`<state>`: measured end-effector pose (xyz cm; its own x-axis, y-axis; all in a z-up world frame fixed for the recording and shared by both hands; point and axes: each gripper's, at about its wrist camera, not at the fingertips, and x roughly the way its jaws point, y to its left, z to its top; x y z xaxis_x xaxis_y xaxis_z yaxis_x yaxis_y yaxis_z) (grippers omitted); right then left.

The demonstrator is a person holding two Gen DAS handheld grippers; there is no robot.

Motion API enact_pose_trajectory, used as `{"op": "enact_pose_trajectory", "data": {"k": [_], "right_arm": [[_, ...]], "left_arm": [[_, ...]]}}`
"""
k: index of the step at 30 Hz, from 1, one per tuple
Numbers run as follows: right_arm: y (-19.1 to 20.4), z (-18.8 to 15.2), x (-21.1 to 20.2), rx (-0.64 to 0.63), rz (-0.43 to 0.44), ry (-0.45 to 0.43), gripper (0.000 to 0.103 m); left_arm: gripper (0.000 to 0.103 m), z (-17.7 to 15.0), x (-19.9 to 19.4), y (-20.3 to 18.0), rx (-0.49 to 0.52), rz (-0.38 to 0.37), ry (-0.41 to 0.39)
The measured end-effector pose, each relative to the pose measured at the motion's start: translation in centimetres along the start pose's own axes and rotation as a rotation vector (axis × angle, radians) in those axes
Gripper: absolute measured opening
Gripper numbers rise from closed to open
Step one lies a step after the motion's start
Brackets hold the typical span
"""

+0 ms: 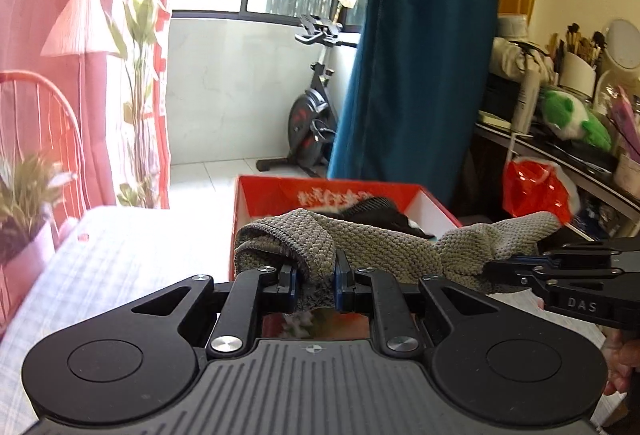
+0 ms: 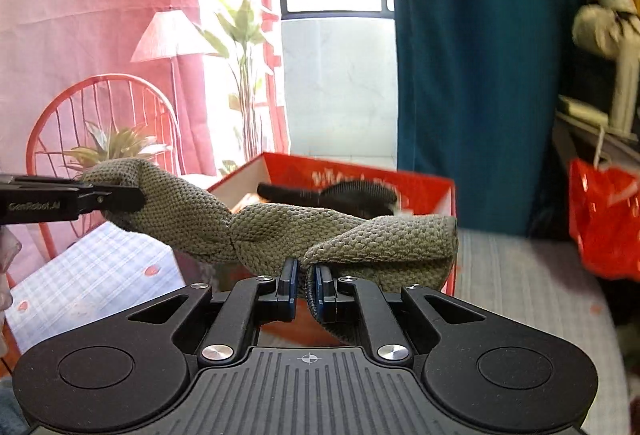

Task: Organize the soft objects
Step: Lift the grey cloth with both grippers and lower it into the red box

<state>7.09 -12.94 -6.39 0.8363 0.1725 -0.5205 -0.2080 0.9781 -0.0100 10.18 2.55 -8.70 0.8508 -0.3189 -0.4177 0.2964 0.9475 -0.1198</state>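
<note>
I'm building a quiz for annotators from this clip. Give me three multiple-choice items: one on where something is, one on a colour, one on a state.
1. Where is the red box?
A. behind the held cloth
B. on the exercise bike
C. under the lamp

2. What colour is the knitted cloth?
A. bright blue
B. grey-olive
C. white

3. How is the cloth held?
A. by neither gripper
B. by one gripper
C. by both grippers, one at each end

Answers: 1 A, the box shows beyond the cloth. 2 B, its knit is grey-olive. 3 C, left gripper and right gripper both have jaws clamped on it.
</note>
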Motion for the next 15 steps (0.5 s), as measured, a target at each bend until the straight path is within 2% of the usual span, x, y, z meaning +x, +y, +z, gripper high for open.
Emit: {"op": "enact_pose_trajectory", "data": {"k": [8, 15], "right_arm": [[-0.1, 3.0, 2.7, -0.053, -0.015, 0.004, 0.008], [-1.5, 3.4, 5.6, -0.020, -0.016, 0.057, 0.008]], "left_arm": [[0.017, 1.9, 3.2, 0.8, 0.009, 0.024, 0.018], [0.017, 2.2, 5.9, 0.7, 0.020, 0.015, 0.070]]}}
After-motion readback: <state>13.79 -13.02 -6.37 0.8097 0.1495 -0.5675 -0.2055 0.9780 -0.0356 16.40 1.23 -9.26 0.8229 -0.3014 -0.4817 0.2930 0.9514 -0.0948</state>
